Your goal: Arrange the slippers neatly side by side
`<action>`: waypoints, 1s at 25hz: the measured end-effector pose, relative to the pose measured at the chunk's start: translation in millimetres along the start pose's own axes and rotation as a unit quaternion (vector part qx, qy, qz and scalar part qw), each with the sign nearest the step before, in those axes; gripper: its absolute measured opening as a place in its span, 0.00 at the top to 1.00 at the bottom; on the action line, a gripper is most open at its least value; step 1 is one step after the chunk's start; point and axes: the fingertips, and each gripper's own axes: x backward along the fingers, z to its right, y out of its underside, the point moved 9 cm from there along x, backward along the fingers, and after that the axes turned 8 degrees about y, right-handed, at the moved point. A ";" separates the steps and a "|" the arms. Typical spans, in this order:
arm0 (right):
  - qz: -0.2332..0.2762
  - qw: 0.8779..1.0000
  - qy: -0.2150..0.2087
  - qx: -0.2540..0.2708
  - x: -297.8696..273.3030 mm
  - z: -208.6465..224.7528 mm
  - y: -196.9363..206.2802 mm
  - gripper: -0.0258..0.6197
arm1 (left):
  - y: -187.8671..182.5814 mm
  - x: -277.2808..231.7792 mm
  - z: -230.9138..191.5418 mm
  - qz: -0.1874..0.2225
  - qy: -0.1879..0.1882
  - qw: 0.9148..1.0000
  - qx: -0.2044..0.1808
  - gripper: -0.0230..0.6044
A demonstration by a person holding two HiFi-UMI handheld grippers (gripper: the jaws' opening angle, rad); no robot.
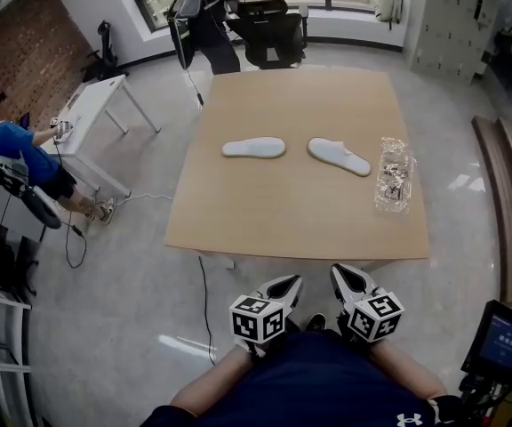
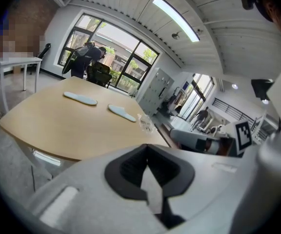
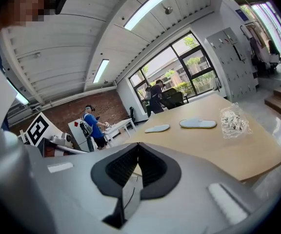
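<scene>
Admittedly, what the clear bag [image 1: 394, 174] near the slipper [image 1: 339, 156] holds is unclear.

Ahead of both grippers, the table [image 1: 238, 212] has a smooth, matt top of pale wood look. On it, the left slipper [image 1: 253, 148] and the right slipper [image 1: 339, 156] look like soft, matt white cloth. Ahead of the right gripper [image 1: 349, 280], a crumpled wrapper [image 1: 395, 174] is clear, glossy plastic. The floor [image 1: 123, 310] beneath is grey and polished, catching light. The left gripper [image 1: 283, 285] has a matt grey plastic shell and black ribbed pads [image 2: 130, 167].
</scene>
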 end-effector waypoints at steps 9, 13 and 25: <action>0.007 1.000 0.007 -0.010 -12.7 30.2 -17.4 0.94 | -22.0 -34.3 -3.5 -0.009 0.002 1.000 -0.004 0.96; 0.016 0.999 0.027 -0.019 -24.6 45.8 -25.0 0.94 | -35.6 -52.7 -15.7 -0.017 0.012 1.000 -0.009 0.96; 0.010 0.997 0.074 -0.032 -98.4 66.8 -56.9 0.94 | -97.5 -99.7 -79.1 -0.041 0.052 0.998 -0.005 0.96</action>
